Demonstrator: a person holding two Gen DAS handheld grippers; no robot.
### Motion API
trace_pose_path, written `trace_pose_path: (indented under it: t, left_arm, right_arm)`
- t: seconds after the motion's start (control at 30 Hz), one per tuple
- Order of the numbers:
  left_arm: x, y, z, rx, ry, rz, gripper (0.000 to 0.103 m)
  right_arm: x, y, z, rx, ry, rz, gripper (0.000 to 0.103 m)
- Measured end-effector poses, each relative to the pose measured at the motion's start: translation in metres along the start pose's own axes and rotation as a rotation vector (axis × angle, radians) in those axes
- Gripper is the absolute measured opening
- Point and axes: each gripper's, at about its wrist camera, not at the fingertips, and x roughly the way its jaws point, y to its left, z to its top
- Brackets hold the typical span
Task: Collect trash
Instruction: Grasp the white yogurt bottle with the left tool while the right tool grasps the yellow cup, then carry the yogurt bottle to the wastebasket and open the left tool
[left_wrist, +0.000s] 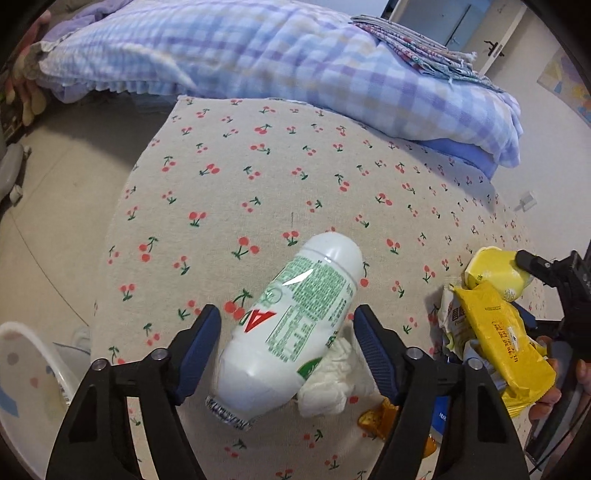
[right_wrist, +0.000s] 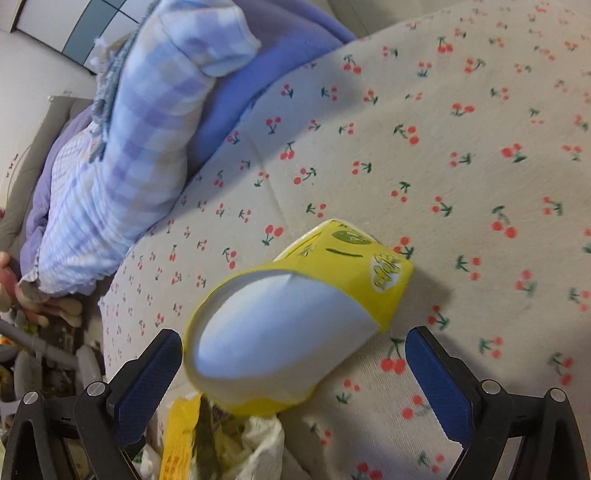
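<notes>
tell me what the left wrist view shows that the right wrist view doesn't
Only the left wrist view shows the white bottle lying between the open left tool, a crumpled tissue and a white bin. Only the right wrist view shows the yellow paper cup's white inside, between the open right tool. Both show the yellow paper cup, yellow wrapper, cherry-print sheet and checked quilt.

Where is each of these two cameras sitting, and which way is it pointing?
Left wrist view: rides on the left claw, looking down along its open blue-padded fingers at a white plastic bottle with green print lying on the cherry-print bedsheet; the right claw shows at the edge.
Right wrist view: rides on the right claw, open around a squashed yellow paper cup.
Shared: the cup, sheet, checked blue quilt.
</notes>
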Motion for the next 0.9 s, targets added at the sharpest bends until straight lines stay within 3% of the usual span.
trace_pose_path:
  t: [0.17,0.2,0.23,0.5,0.9]
  left_arm:
    - [0.0,-0.008,-0.002,0.004,0.023,-0.022,0.056]
    - [-0.001,-0.01,-0.002,0.004,0.031,-0.022,0.053]
    - [-0.002,-0.011,-0.004,0.001,0.036,-0.019,0.052]
    - [-0.02,-0.011,-0.012,-0.061,0.025,-0.049,0.051]
    - [-0.064,-0.024,-0.041,-0.041,0.001,-0.056,0.05]
  right_arm:
    - [0.01,-0.002,0.002,0.004,-0.013,-0.001,0.099]
    - [0.011,-0.002,0.002,-0.006,-0.012,-0.006,0.094]
    - [0.009,-0.002,0.002,-0.016,-0.014,0.004,0.089]
    - [-0.014,-0.006,-0.001,-0.033,0.002,-0.001,0.088]
    - [-0.094,0.015,-0.018,-0.171,-0.061,0.001,0.088]
